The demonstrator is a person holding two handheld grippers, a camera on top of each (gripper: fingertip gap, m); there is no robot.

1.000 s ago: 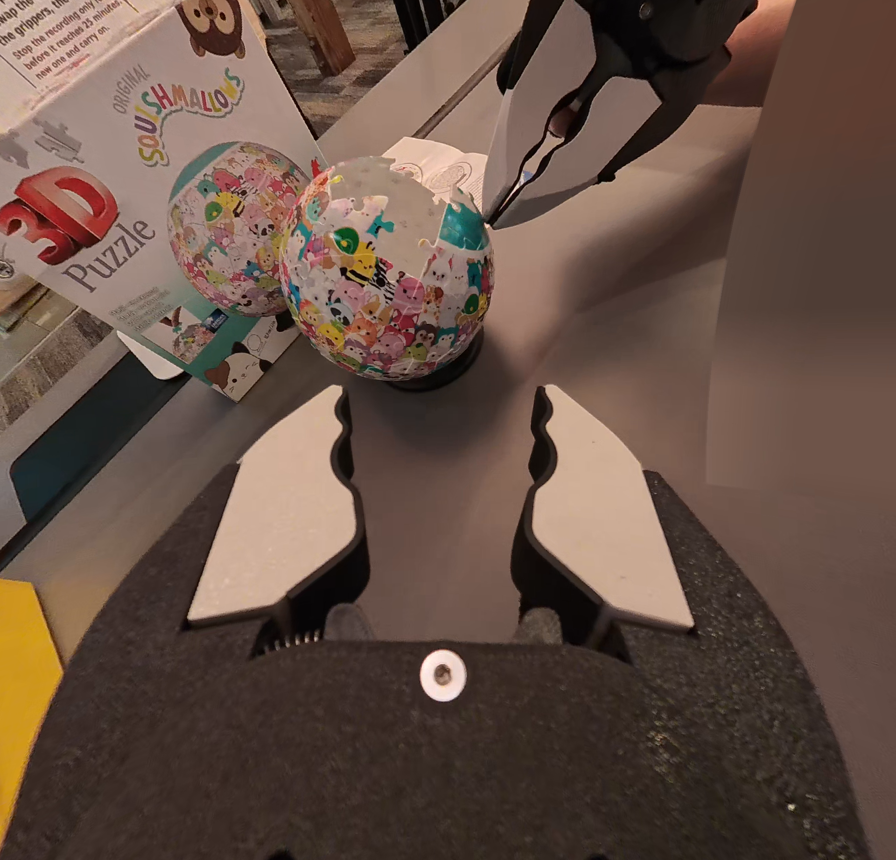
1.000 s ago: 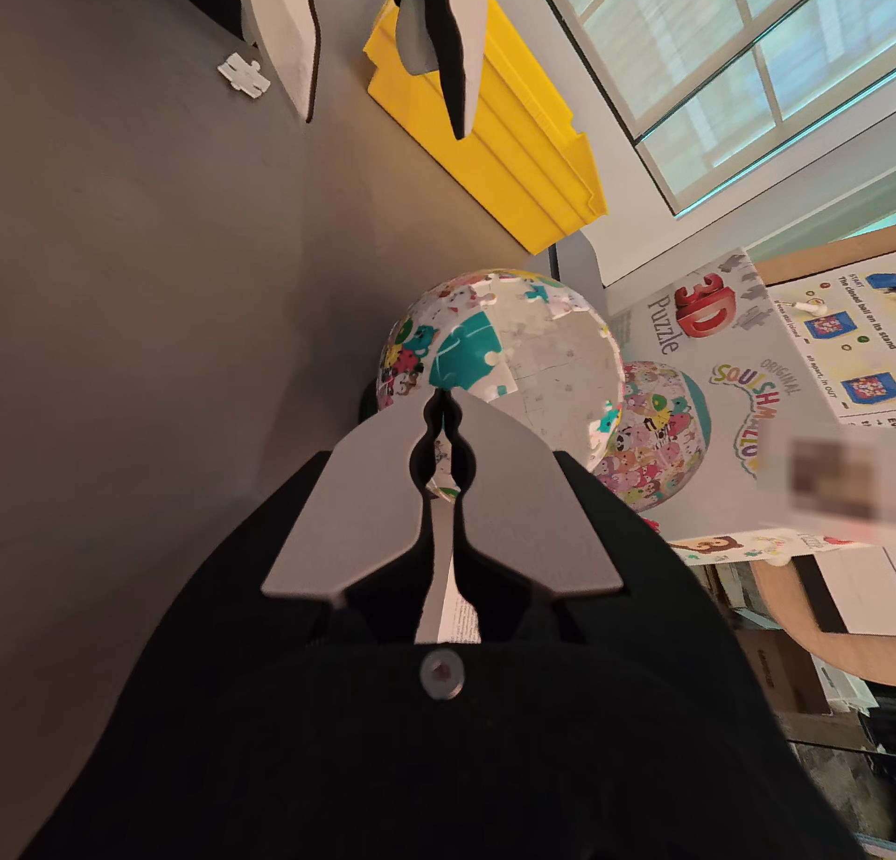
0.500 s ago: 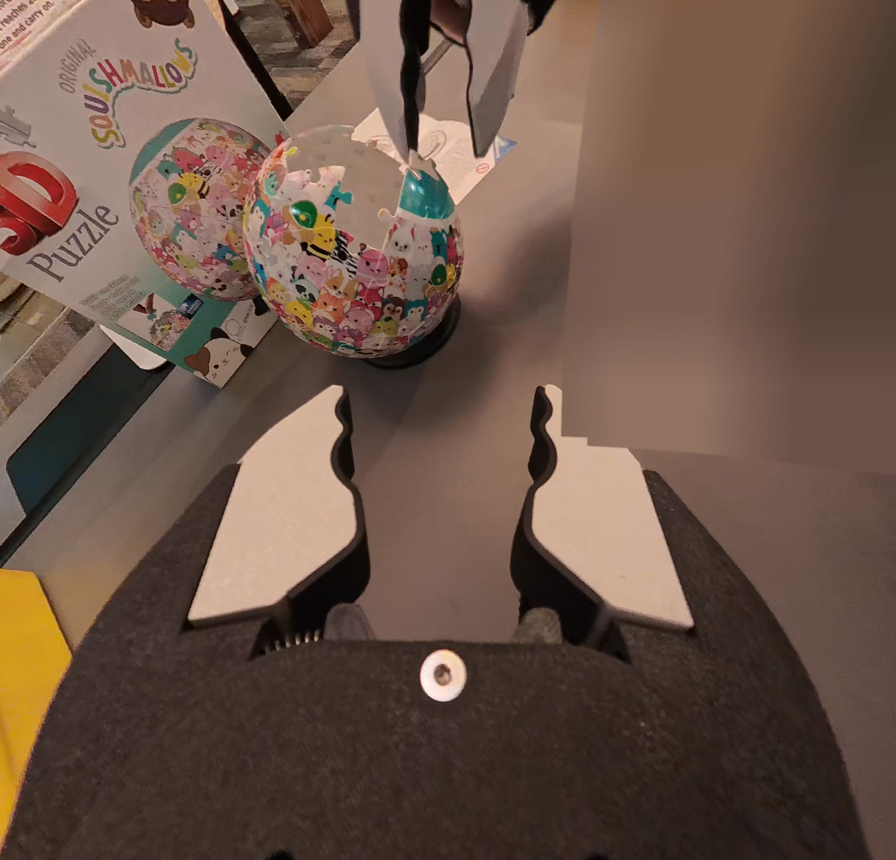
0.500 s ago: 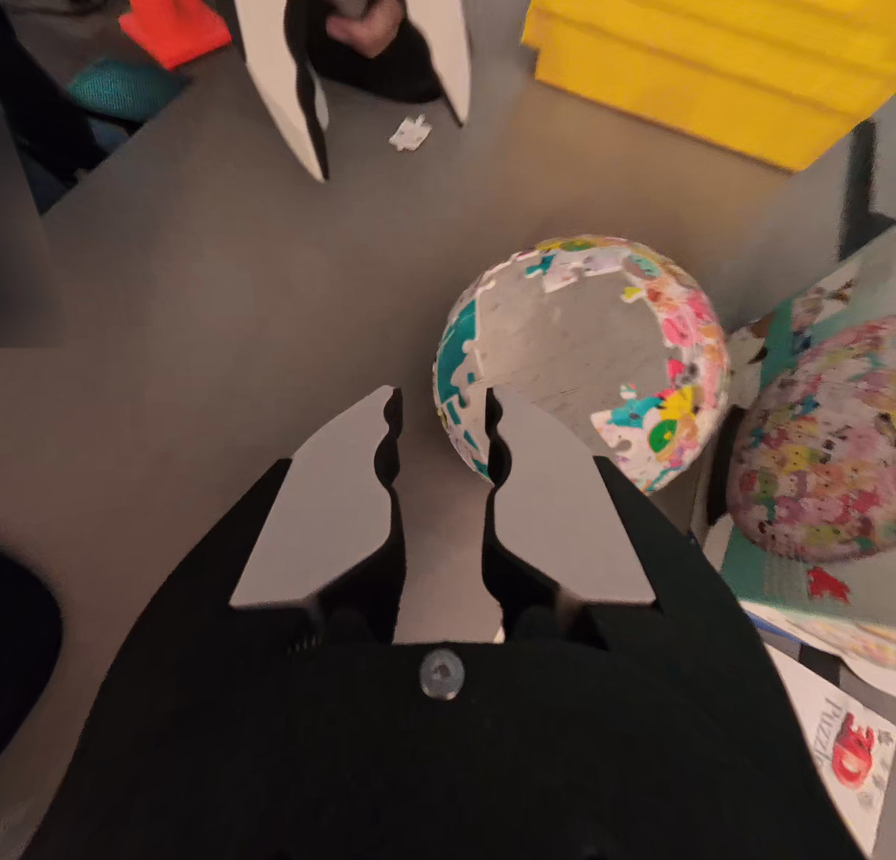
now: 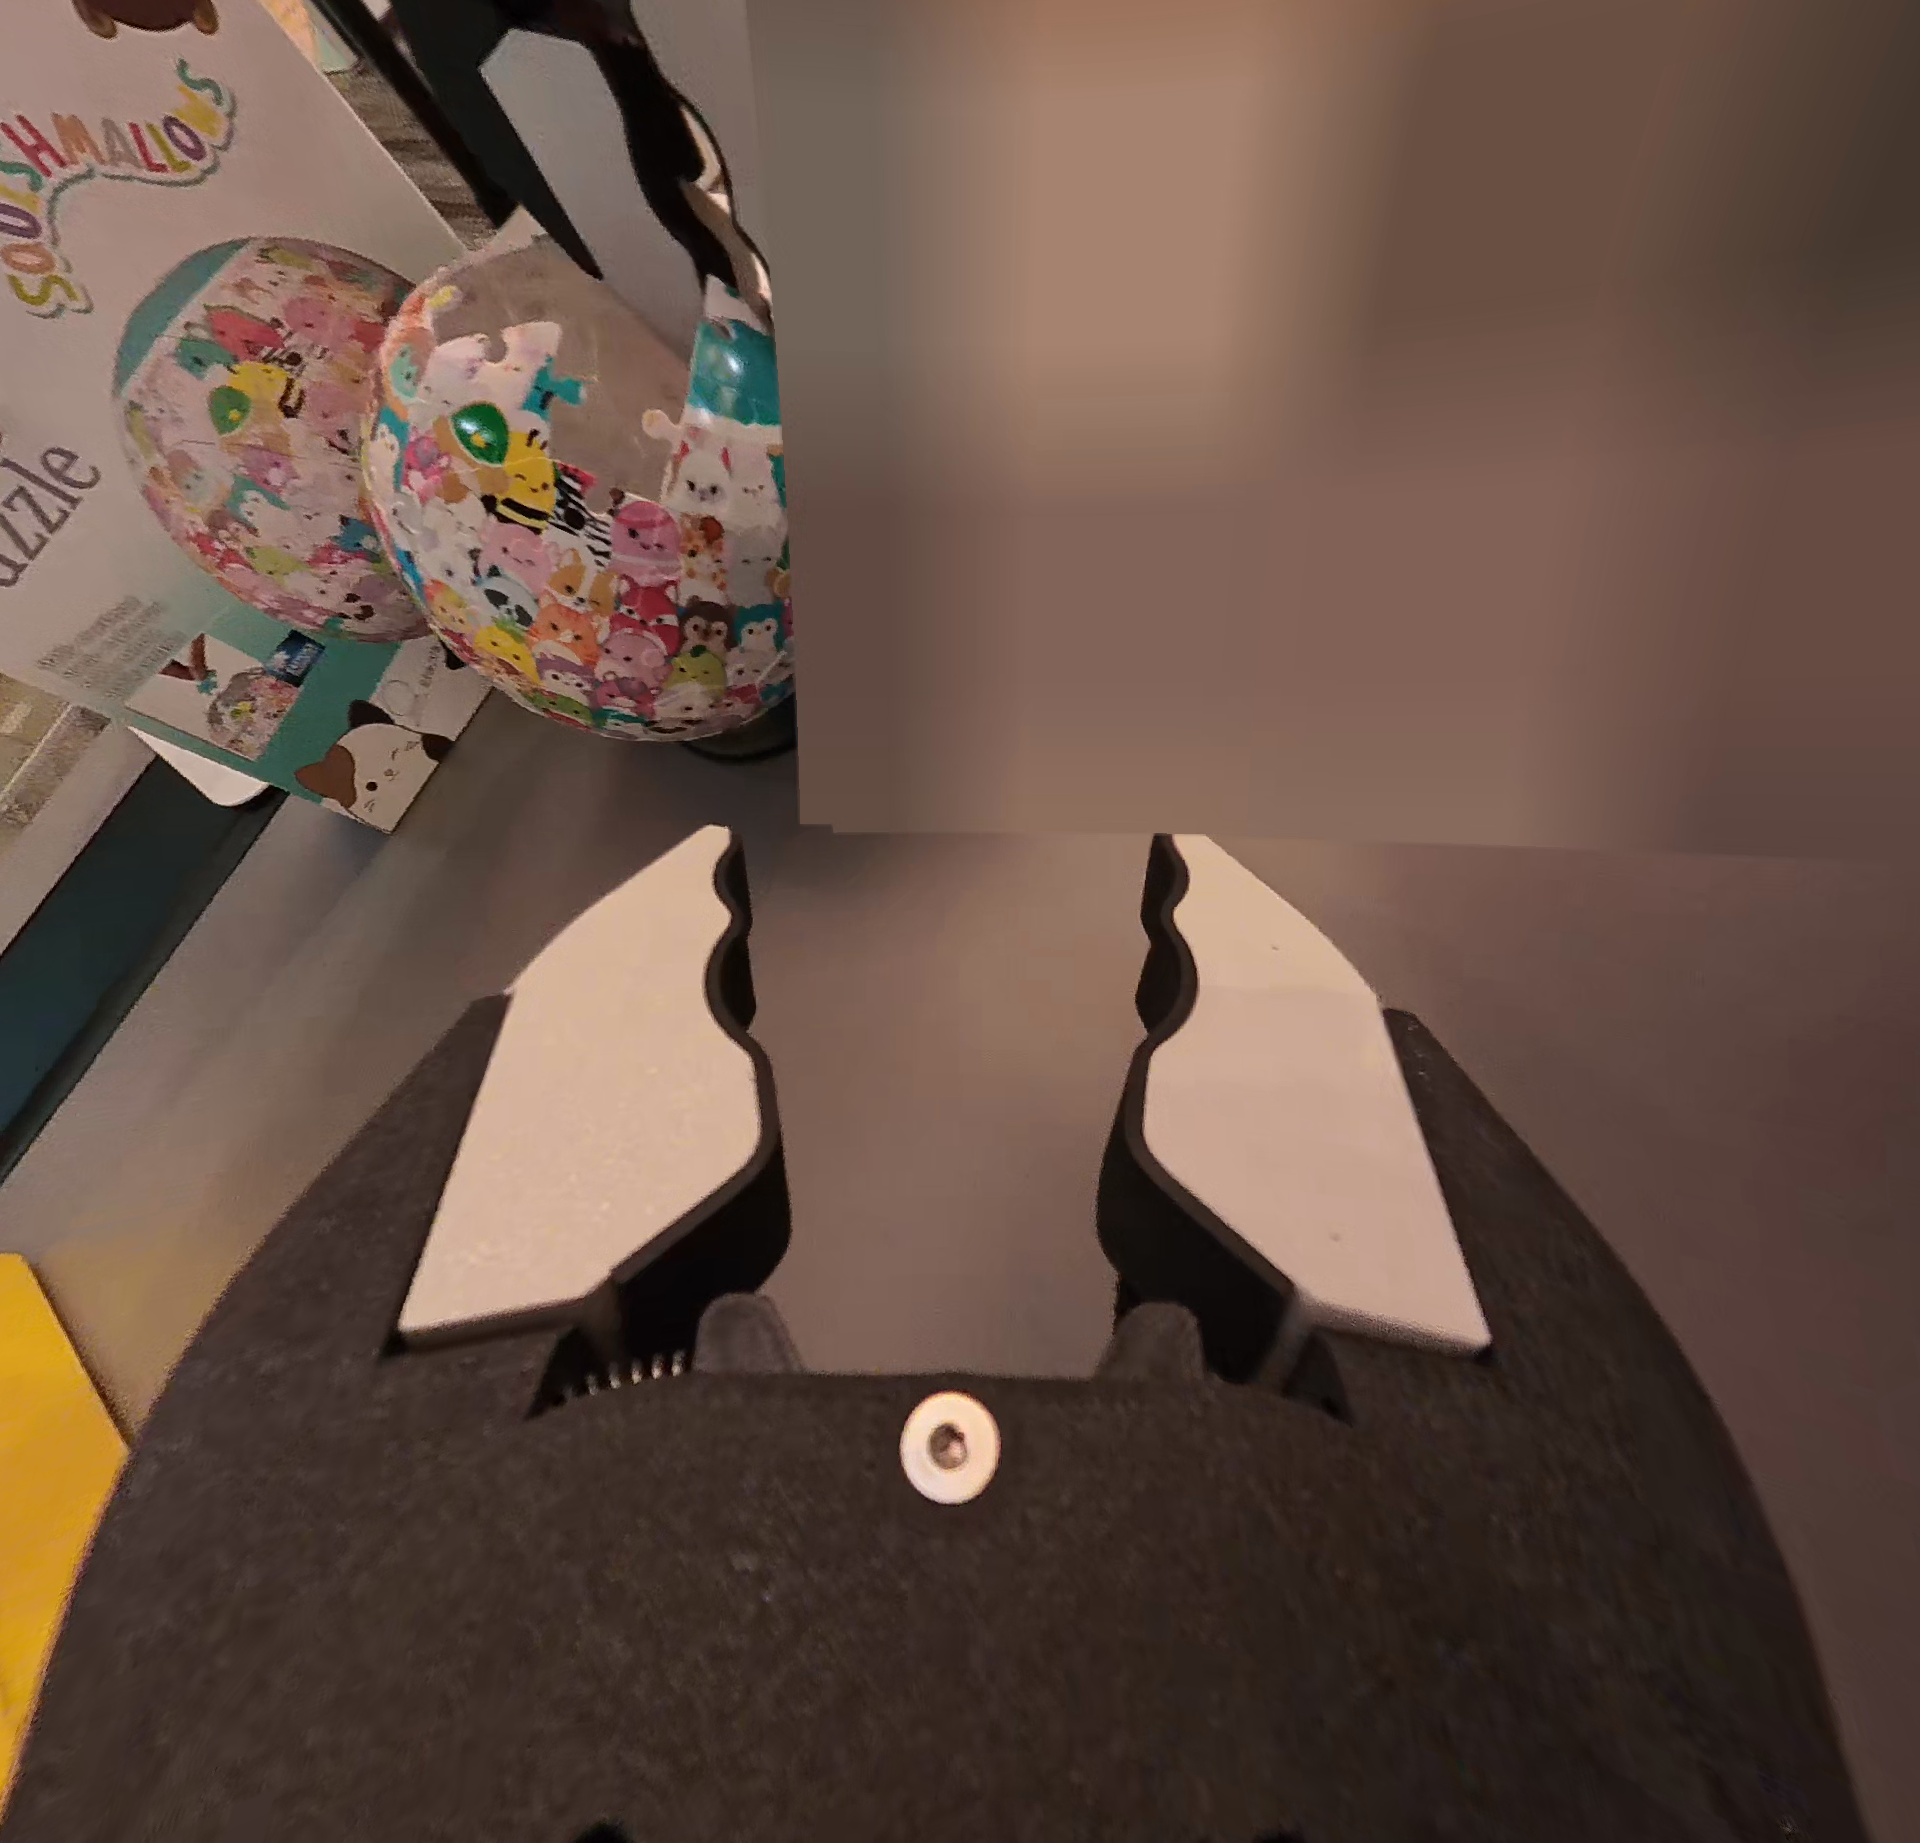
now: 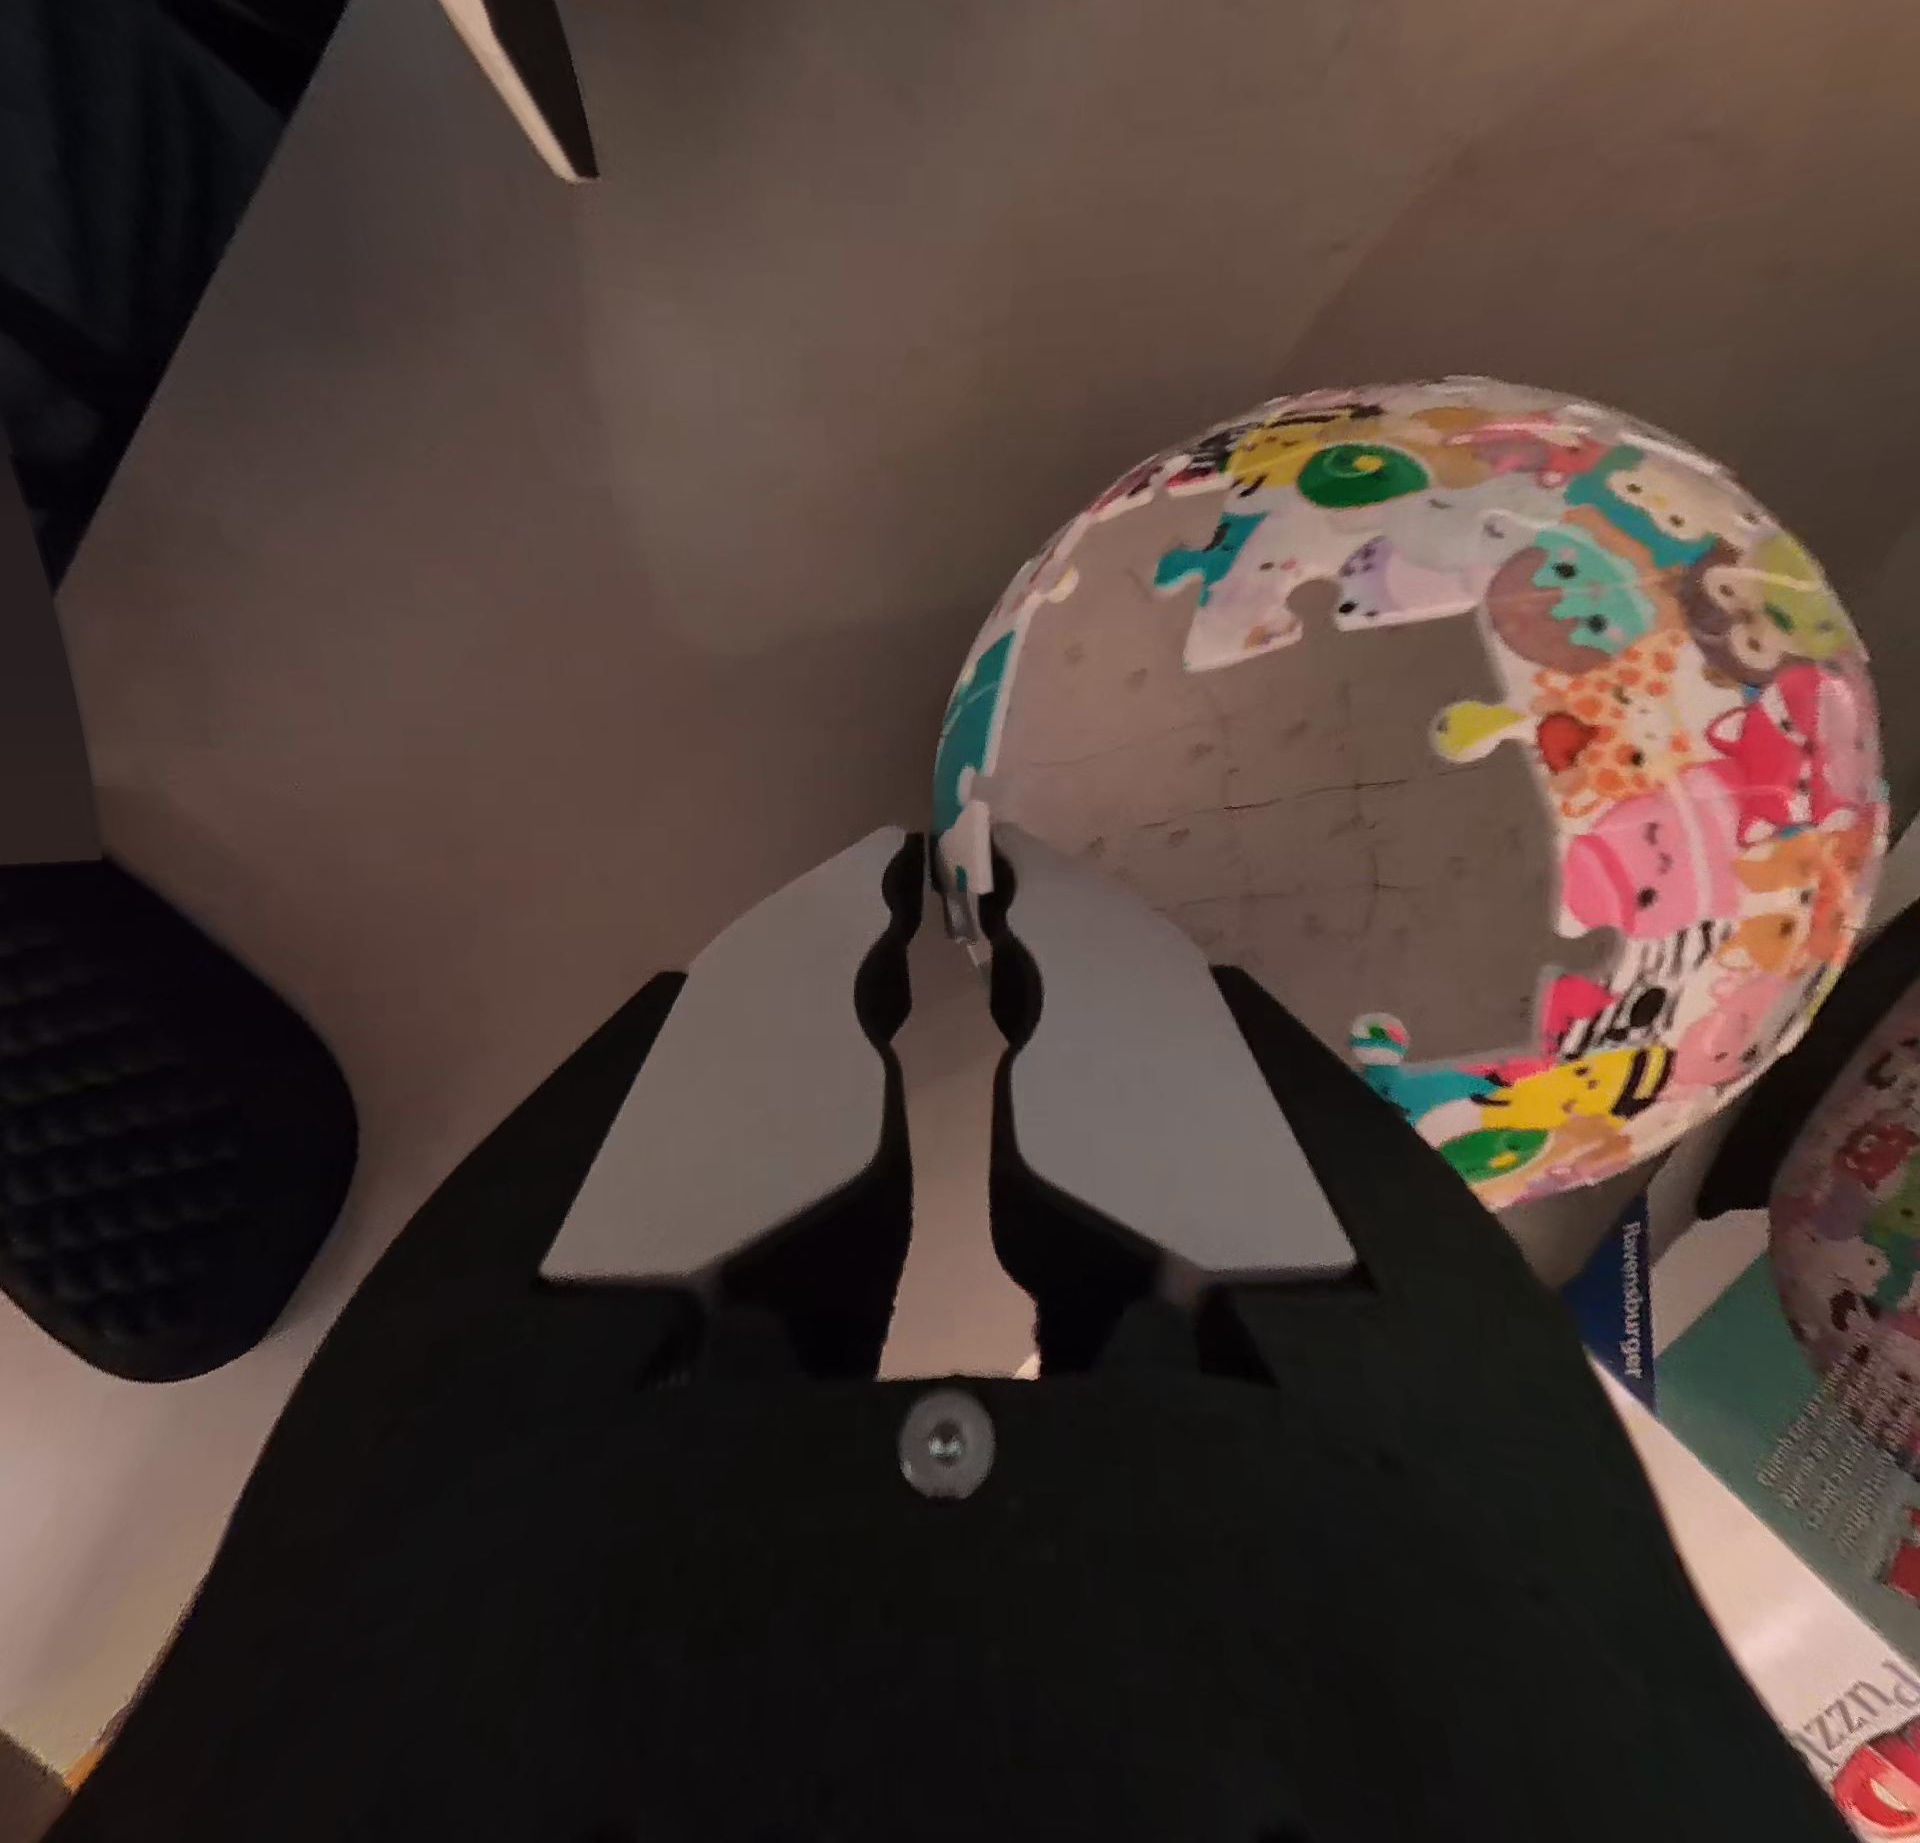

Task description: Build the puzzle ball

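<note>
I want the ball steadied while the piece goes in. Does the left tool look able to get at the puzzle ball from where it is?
Probably yes. The left tool is open and empty, with bare table between it and the puzzle ball. The right tool works only the ball's far upper edge.

Grey tabletop (image 5: 935, 962) in warm dim light, black mesh chair seat (image 6: 135, 1118) beside its edge.

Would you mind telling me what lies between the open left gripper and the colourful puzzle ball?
Only bare grey tabletop, seen in the left wrist view, separates the left gripper from the puzzle ball.
</note>
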